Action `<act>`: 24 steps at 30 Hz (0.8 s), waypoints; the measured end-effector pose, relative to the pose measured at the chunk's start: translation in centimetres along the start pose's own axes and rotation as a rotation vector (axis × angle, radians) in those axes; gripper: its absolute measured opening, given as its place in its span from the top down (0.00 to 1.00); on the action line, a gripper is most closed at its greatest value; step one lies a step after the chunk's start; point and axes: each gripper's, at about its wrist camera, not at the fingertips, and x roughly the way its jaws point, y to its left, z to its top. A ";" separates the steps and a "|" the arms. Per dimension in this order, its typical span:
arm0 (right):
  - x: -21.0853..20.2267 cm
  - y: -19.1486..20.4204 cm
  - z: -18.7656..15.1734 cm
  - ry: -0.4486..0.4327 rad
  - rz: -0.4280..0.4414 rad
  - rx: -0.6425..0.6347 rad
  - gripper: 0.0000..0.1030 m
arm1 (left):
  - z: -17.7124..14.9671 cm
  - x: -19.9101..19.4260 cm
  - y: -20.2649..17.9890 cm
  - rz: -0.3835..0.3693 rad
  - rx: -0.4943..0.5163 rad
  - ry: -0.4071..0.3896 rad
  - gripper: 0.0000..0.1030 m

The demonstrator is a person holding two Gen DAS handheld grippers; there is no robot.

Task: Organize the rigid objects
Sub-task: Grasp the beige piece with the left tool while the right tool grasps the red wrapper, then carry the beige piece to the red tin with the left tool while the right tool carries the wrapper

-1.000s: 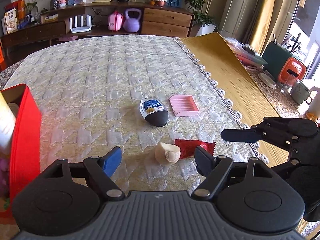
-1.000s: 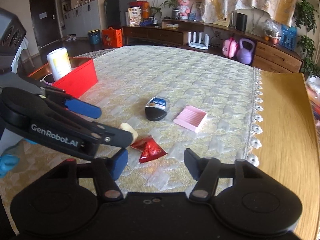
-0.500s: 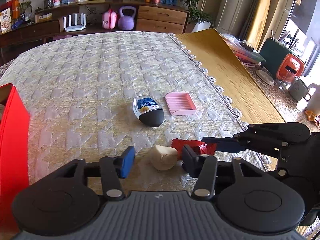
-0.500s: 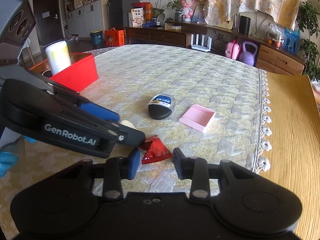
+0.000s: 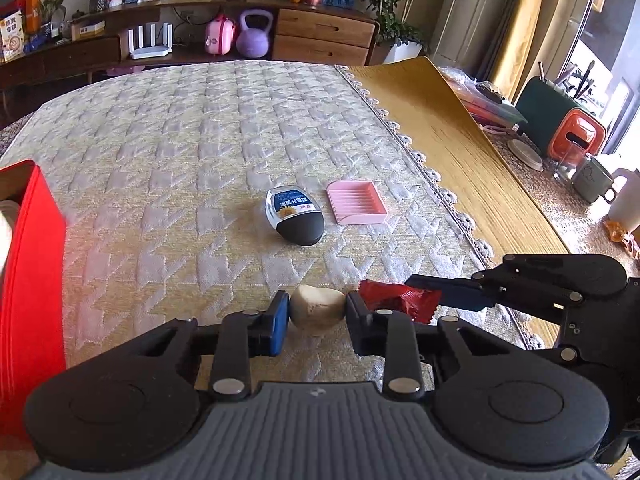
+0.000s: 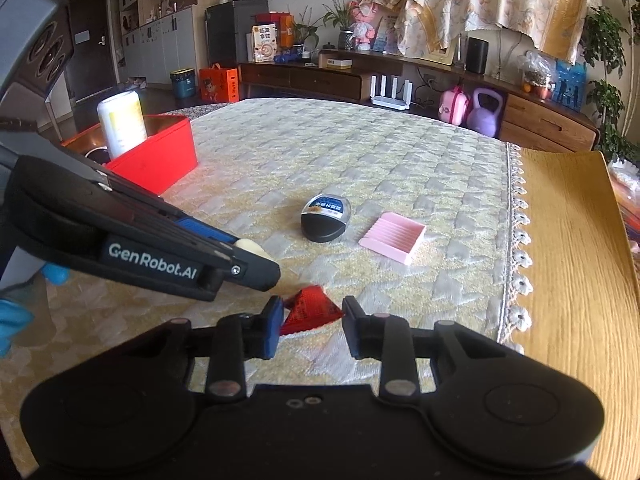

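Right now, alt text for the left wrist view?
The left hand-held gripper is closing on a beige stone-like lump, both pads at its sides, on a quilted tablecloth. Just right, the right hand-held gripper reaches onto a red packet. Beyond lie a black-capped bottle and a pink ridged tray; a red box fills the left edge.

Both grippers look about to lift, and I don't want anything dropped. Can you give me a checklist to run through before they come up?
1. Left gripper, jaws closing, on the beige lump: pads touch both sides, ok.
2. Right gripper, jaws closing, on the red packet: blue pad touches; other side cannot tell.
3. Grippers clear of each other: very close, cannot tell.
4. Red bin has room: a white can stands inside; space left, cannot tell.
5. Black-capped container and pink tray out of the way: ok.
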 end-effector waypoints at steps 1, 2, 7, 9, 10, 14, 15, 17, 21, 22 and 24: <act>-0.3 0.1 0.0 -0.001 -0.003 0.006 0.70 | -0.1 -0.3 0.0 0.002 -0.002 0.001 0.71; -0.6 0.3 0.0 -0.002 -0.008 0.011 0.70 | -0.2 -0.6 0.1 0.005 -0.005 0.000 0.71; -2.2 1.2 0.3 -0.009 -0.038 0.045 0.70 | -0.5 -2.3 0.4 0.009 -0.024 -0.007 0.71; -2.9 1.7 0.4 -0.015 -0.046 0.046 0.70 | -0.7 -3.0 0.7 0.013 -0.032 -0.009 0.71; -3.3 1.9 0.5 -0.017 -0.046 0.047 0.70 | -0.7 -3.4 0.8 0.015 -0.037 -0.011 0.71; -4.6 3.0 1.1 -0.028 -0.044 0.045 0.70 | -1.0 -5.2 1.3 0.014 -0.046 -0.022 0.71; -5.0 3.2 1.2 -0.031 -0.043 0.046 0.70 | -1.0 -5.7 1.4 0.014 -0.047 -0.026 0.71; -5.8 3.9 1.6 -0.037 -0.041 0.043 0.70 | -1.1 -6.6 1.7 0.013 -0.050 -0.033 0.71; -7.2 5.3 2.5 -0.046 -0.034 0.035 0.70 | -1.3 -8.6 2.2 0.012 -0.063 -0.048 0.71; -7.5 5.6 2.8 -0.048 -0.032 0.033 0.70 | -1.4 -9.1 2.4 0.013 -0.062 -0.053 0.71; -8.1 6.3 3.3 -0.051 -0.026 0.028 0.70 | -1.5 -10.1 2.8 0.016 -0.066 -0.061 0.71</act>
